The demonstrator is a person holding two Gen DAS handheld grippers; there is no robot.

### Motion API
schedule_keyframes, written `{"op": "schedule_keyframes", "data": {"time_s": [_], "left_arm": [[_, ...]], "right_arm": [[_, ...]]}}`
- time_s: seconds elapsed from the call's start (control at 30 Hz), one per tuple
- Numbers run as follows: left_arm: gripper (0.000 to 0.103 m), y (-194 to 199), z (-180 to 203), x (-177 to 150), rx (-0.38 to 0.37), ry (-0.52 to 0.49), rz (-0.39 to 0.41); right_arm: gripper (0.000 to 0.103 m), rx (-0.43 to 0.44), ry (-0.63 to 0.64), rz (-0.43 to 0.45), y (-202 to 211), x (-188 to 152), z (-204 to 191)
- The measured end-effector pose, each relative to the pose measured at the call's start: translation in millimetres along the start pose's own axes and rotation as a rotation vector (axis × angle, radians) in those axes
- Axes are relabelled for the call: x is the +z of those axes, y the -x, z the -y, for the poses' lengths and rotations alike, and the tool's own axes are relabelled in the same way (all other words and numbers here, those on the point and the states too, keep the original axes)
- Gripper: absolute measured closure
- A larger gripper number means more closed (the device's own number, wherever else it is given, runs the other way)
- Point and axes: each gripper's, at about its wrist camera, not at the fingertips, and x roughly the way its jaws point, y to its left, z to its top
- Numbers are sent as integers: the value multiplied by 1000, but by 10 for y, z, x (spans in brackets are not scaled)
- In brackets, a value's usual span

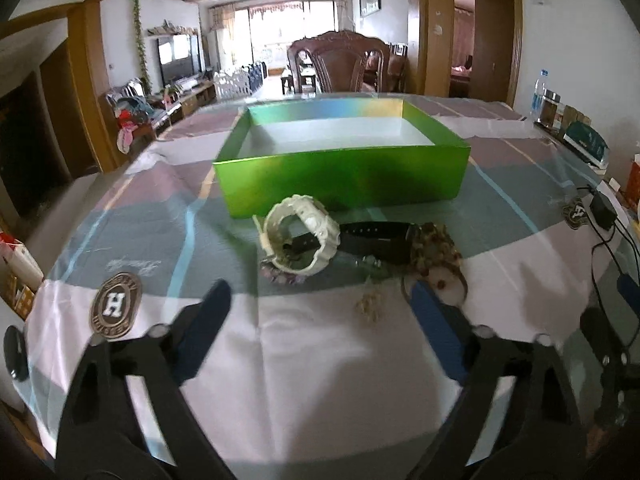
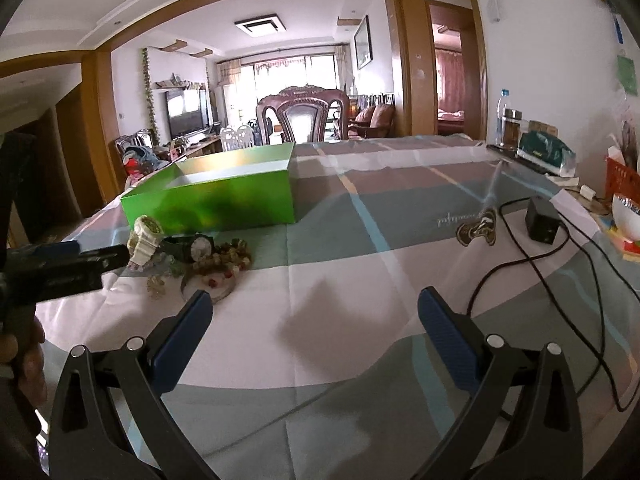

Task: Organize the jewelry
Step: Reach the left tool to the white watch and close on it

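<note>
I see a dark carved wooden chair (image 1: 340, 60) at the far edge of the desk (image 1: 320, 360), which wears a glossy checked cloth in grey, pink and white. Off to my right a small black adapter block (image 2: 542, 220) sits with its black cable (image 2: 560, 280) looping across the cloth, and a green packet (image 2: 546, 154) and a clear water bottle (image 2: 503, 116) stand by the wall.

The open green cardboard box (image 1: 344, 184) lies mid-desk; I can see only bare pale floor inside it. The jewelry sits in a heap just in front of its near wall: a cream plastic watch (image 1: 298, 232) standing on its strap, a black watch (image 1: 380, 236) lying behind it, a brown bead bracelet (image 1: 434, 246) and a round pale bangle (image 1: 450, 288) at the right.

My left gripper (image 1: 320, 308) has its fingers spread, nothing between them, with the heap just ahead. My right gripper (image 2: 316, 316) is also spread wide over bare cloth, the heap off to its left
</note>
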Motion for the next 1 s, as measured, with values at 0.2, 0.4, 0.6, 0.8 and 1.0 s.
{"op": "schedule_keyframes", "data": {"time_s": [0.2,0.4,0.6,0.8,1.0], "left_arm": [[29,-336,-96,121,-28,63,-61],[29,-567,-179,253,-94,178,-91],[36,-698,-206,367,-94,238,-85],[68,-908,-303,441,-136,340,-124],[85,-882,-375,416,-171,383,-91]], "right_arm": [[3,74,-61,-30,-74,7,58],[3,123,-97,-35,-104,24,63],[3,149,-92,-38,-123,40,18],[3,164,-104,-56,-177,54,40],[3,162,-88,-60,-175,51,8]]}}
